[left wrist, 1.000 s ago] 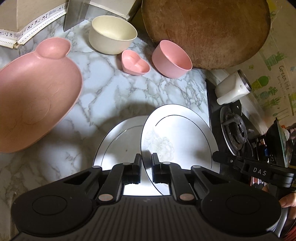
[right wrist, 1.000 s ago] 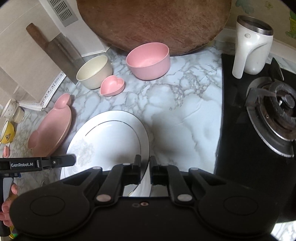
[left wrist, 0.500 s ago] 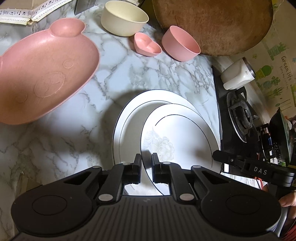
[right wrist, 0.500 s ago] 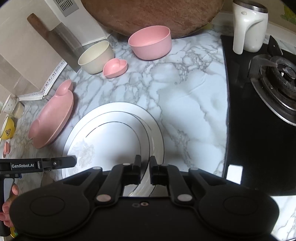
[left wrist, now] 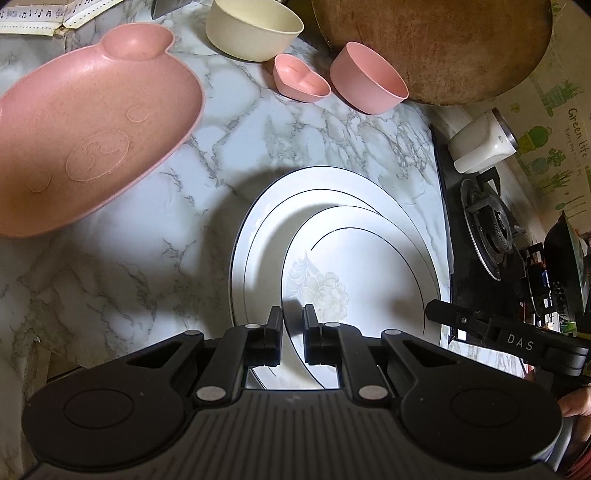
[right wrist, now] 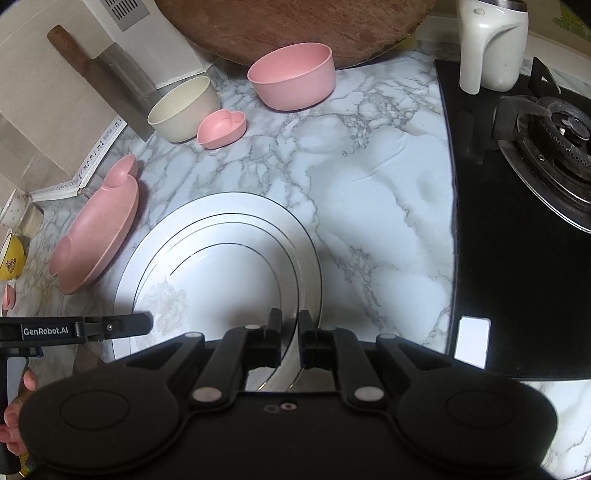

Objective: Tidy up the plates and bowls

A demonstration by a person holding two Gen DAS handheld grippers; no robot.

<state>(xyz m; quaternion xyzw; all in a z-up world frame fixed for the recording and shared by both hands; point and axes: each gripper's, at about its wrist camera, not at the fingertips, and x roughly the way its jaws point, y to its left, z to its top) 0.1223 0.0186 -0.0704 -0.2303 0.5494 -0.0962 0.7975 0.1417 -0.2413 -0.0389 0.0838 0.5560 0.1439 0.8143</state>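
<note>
The small white plate [left wrist: 369,273], painted with a pale flower, sits inside the larger white plate [left wrist: 258,236] on the marble counter [left wrist: 314,136]. Both are round, so neither has a long axis. The small one faces up and is offset toward 5 o'clock within the larger in the left wrist view. Whether it lies fully flat on the larger plate cannot be told.

The left gripper [left wrist: 291,326] has its jaws pinching the near rim of the small plate at 6 o'clock. In the right wrist view the right gripper [right wrist: 289,328] has its jaws drawn nearly together around the plates' near rim at about 5 o'clock; which of the two rims they pinch cannot be told.

A second ago the small plate overlapped only the right part of the larger one and hung over its edge; now it is ringed by the larger plate's rim on its far and side edges. Both cameras have sunk closer to the counter, and the jaws have kept their narrow gap throughout.

At 10 o'clock from the plates lies the pink bear-shaped dish [left wrist: 85,144], its ear pointing to 12 o'clock. Further back, from left to right, stand the cream bowl [left wrist: 255,29], the pink heart dish [left wrist: 301,83] and the pink bowl [left wrist: 367,79], the last just in front of the wooden board [left wrist: 443,44]. At 3 o'clock is the black stove [right wrist: 517,221].
</note>
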